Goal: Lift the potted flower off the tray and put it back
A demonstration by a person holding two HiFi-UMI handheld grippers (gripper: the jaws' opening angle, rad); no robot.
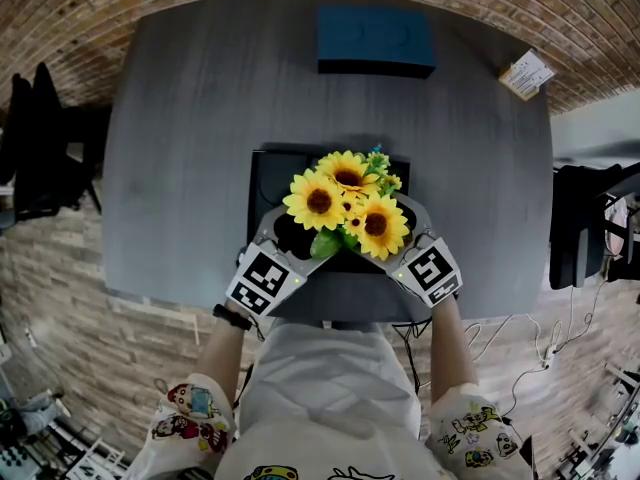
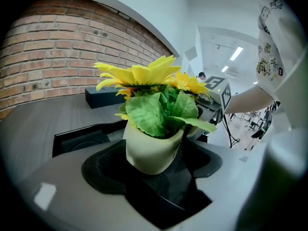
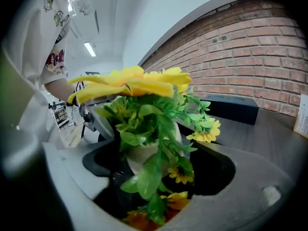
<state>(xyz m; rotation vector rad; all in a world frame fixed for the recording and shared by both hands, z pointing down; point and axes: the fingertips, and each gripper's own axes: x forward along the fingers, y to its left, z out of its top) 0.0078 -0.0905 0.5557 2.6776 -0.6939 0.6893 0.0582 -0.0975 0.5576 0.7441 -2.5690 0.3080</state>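
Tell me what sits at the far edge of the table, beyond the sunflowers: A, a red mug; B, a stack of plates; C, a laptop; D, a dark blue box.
D: a dark blue box lies at the far edge of the table, beyond the sunflowers.

Dark blue box (image 1: 376,38) and card (image 1: 527,73) on grey table (image 1: 190,118).

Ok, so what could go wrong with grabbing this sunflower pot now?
Leaves and small blooms hang between the open jaws of the right gripper, so they may get pinched instead of the cream pot. The pot tapers toward its base and carries big sunflowers, so it could slip or tip onto the black tray.
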